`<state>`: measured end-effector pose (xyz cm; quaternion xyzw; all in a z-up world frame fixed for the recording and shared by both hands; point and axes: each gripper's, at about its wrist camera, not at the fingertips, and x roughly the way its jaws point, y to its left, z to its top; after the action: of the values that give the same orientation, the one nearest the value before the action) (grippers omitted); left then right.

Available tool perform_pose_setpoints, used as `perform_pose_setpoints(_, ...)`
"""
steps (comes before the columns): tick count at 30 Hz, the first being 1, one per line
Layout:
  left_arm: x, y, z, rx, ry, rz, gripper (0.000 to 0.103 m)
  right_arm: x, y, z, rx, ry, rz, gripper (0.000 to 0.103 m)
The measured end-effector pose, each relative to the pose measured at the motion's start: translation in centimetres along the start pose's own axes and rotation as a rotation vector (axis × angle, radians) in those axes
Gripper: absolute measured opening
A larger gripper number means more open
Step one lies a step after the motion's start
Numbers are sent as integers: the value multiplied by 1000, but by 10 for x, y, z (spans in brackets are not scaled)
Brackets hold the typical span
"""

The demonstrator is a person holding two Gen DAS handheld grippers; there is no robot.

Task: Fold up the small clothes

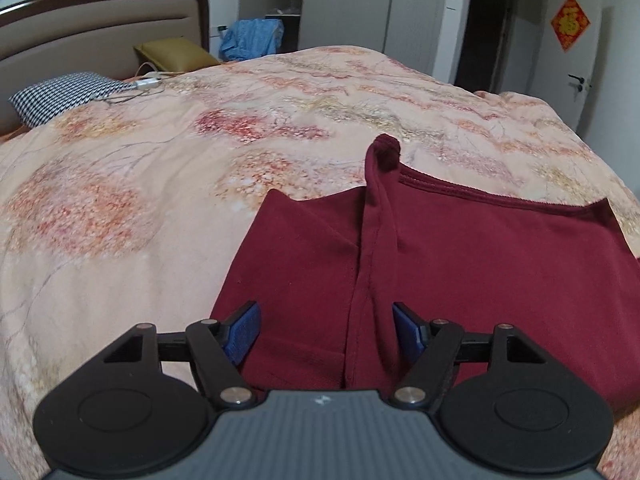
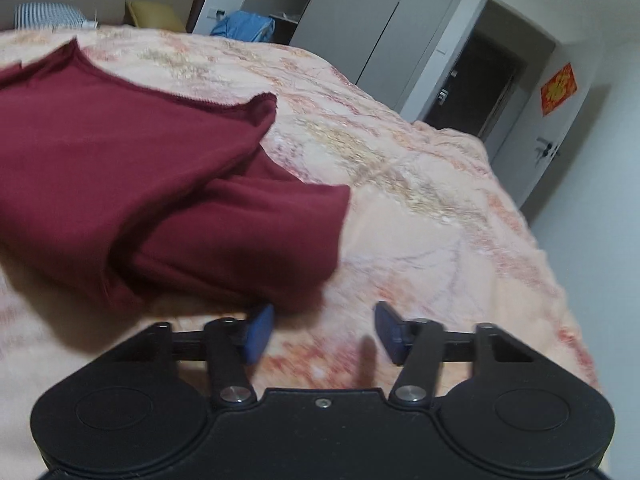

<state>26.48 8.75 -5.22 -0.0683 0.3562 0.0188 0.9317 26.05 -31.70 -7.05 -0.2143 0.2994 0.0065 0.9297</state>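
The red shirt [image 1: 460, 264] lies part-folded on the bedspread [image 1: 120, 200], lower right in the left view. The left gripper [image 1: 326, 330] hangs spread wide over it, holding nothing. The right gripper [image 2: 324, 330] is half-spread and empty beside the sleeve [image 2: 260, 232], probably ready for the next fold.

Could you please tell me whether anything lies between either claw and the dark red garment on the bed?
Nothing visible does. The left claw hangs open directly over the dark red fabric garment; the right claw is open beside its folded edge.

Dark red garment [image 1: 460, 264] on peach floral bedspread [image 1: 120, 208]; houndstooth black-and-white pillow [image 1: 64, 96]
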Motion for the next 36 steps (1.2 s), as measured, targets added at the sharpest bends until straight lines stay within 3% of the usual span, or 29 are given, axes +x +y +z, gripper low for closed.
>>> perform_pose_setpoints(1,0,0,0,-3,4,4,75,1,0,2,22,-3,17,37)
perform_pose_setpoints(3,0,-1,0,0,10,9,75,1,0,5,63,-14,45,15)
perform_pose_setpoints(5,-1,-1,1,2,14,9,75,-5,-2,8,118,-30,62,10)
perform_pose_setpoints(12,-3,1,2,-11,26,-2,74,-52,-42,16,407,-18,117,7)
perform_pose_setpoints(18,-2,-1,0,-4,25,8,74,-42,-36,7,377,82,124,7)
perform_pose_setpoints(22,-7,1,0,-12,28,-5,74,-43,-36,4,408,77,115,10)
perform_pose_setpoints(25,-13,2,1,-9,26,-10,74,-48,-36,4,401,68,93,22)
perform_pose_setpoints(29,-23,2,3,-10,19,-10,77,-52,-40,0,435,69,70,51)
perform_pose_setpoints(36,-32,9,5,-25,36,30,78,-66,-31,1,458,35,72,83)
